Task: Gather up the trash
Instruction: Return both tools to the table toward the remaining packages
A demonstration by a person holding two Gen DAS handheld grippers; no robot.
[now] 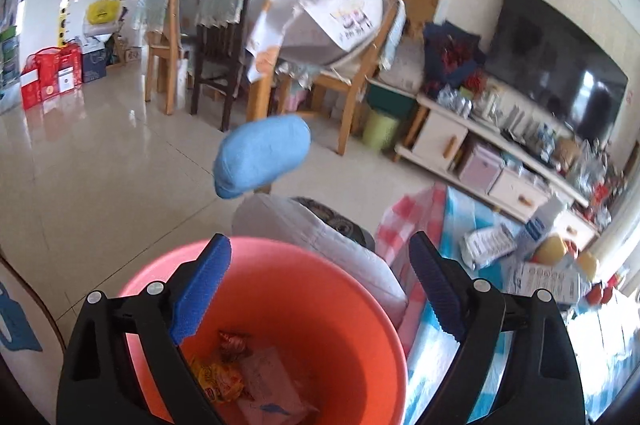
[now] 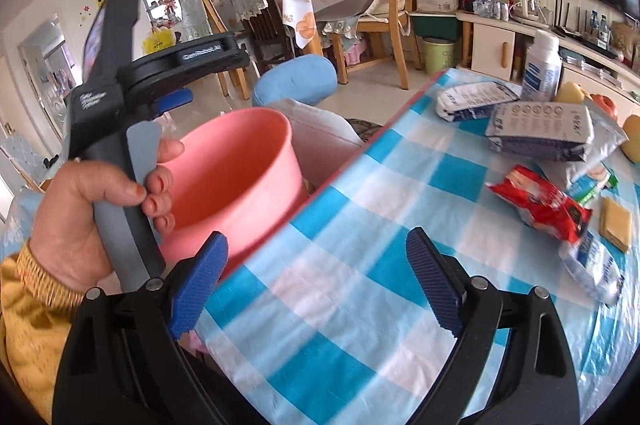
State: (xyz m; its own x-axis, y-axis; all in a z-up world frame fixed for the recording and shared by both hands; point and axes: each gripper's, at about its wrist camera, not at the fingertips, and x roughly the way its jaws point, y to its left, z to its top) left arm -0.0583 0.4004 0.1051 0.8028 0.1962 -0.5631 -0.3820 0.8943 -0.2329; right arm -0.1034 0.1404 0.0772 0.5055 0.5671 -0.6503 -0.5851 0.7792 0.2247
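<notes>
So the pink bin [image 1: 280, 313] was the anchor for everything here. It sat just off the edge of the table, right against the blue-and-white checked tablecloth [image 2: 360, 265]. The left gripper [image 1: 320, 289] hung right over the bin's mouth with its jaws spread wide and nothing between them, blue pads [image 1: 202, 291] on show. Down inside the bin lay the trash already there: a yellow snack wrapper [image 1: 218, 379], a small reddish candy wrapper [image 1: 232, 343] and a pale pinkish packet [image 1: 272, 385], all on the bottom, well below the pads and not touched by them.

From the right wrist view you could see the person's left hand [image 2: 80, 221], yellow sleeve [image 2: 28, 325], wrapped around the left gripper's handle right beside the bin's rim.

The right gripper [image 2: 316, 285] was over the tablecloth on the side away from the bin, also wide open and empty. Farther from the bin, across the cloth, was the stuff still lying out: a red snack bag [image 2: 540, 205], a clear plastic wrapper [image 2: 596, 265] just past it, a tan square [image 2: 616, 225], a couple of blue-and-white packs [image 2: 540, 125] and a white bottle [image 2: 542, 69] standing upright. None of it was near the right gripper's pads.

A blue cushioned chair back [image 1: 262, 155] poked up behind the bin.
</notes>
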